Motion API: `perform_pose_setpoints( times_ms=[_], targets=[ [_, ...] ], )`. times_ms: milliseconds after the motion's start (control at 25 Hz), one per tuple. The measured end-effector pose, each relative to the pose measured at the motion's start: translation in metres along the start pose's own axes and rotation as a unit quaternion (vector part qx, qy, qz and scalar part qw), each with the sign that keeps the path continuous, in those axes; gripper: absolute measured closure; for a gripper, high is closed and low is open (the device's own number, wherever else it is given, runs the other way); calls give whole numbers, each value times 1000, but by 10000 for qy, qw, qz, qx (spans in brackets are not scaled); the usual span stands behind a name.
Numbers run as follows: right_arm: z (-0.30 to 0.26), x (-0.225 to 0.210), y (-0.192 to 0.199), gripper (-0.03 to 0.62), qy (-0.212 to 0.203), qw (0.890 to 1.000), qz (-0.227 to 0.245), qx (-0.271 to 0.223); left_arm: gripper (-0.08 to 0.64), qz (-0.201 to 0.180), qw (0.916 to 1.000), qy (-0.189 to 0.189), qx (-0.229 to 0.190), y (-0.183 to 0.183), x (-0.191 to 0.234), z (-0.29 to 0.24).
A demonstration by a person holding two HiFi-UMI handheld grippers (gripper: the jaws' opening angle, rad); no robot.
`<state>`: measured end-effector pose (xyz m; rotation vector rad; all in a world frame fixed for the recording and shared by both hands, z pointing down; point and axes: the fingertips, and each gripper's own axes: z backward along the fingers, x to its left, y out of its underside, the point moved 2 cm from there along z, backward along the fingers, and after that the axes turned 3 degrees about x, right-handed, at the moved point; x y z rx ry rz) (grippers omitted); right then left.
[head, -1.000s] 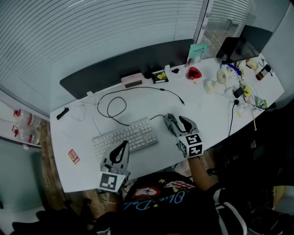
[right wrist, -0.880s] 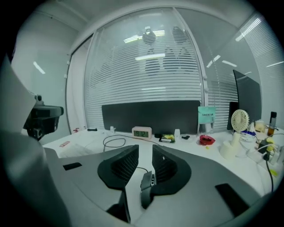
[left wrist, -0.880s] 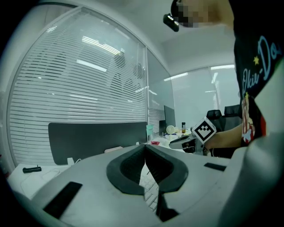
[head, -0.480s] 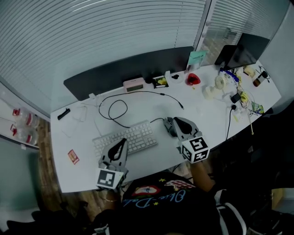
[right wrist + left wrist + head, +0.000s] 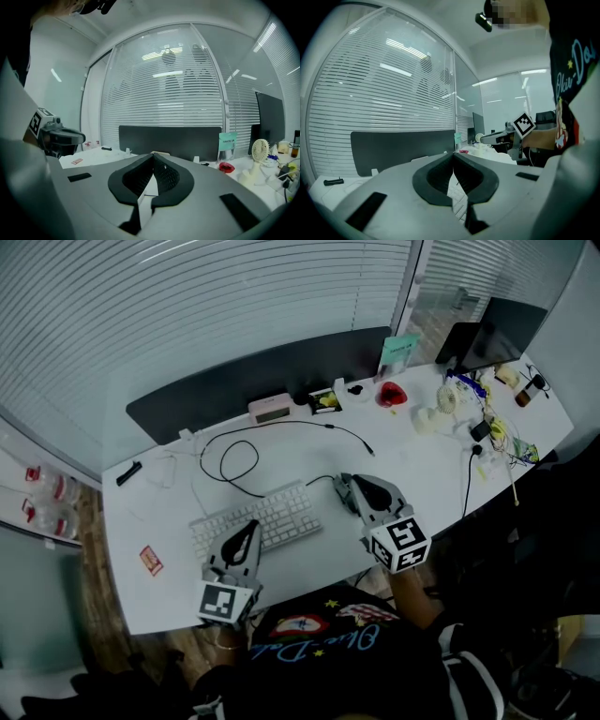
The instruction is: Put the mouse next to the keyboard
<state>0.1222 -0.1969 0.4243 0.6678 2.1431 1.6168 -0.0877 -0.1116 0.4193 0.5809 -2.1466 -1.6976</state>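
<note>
A white keyboard (image 5: 258,519) lies near the desk's front edge. Just right of it sits a small grey mouse (image 5: 344,490), its black cable (image 5: 239,460) looping back over the desk. My right gripper (image 5: 368,488) is beside the mouse on its right, jaws shut with nothing between them; in the right gripper view (image 5: 153,165) only white desk shows through the gap. My left gripper (image 5: 251,531) hangs over the keyboard's front edge, also shut and empty (image 5: 453,161). The mouse appears in neither gripper view.
A black partition (image 5: 262,371) runs along the back of the white desk (image 5: 412,465). In front of it stand a pink clock (image 5: 270,409), a red object (image 5: 391,393), a small fan (image 5: 450,395) and tangled cables (image 5: 492,432). A red card (image 5: 150,561) lies front left.
My right gripper's jaws were open a second ago and are now shut on nothing. It stays beside the mouse. The left gripper has hardly moved.
</note>
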Motion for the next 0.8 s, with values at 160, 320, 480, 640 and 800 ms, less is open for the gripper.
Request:
perform_pose_setpoints(
  times_ms=[160, 320, 480, 640, 800],
  targets=[
    [0, 1, 1, 594, -23, 10000, 71, 40, 560, 9, 10000, -13, 16, 1, 0, 0],
    [-2, 4, 0, 594, -48, 9998, 161, 49, 560, 37, 10000, -19, 15, 2, 1, -1],
    [-3, 3, 0, 594, -74, 9999, 149, 48, 560, 38, 10000, -9, 21, 2, 0, -3],
    [-4, 2, 0, 594, -82, 9999, 133, 51, 560, 65, 10000, -6, 32, 2, 1, -5],
    [-7, 0, 1, 594, -93, 9999, 135, 54, 560, 83, 10000, -8, 32, 2, 3, -9]
  ],
)
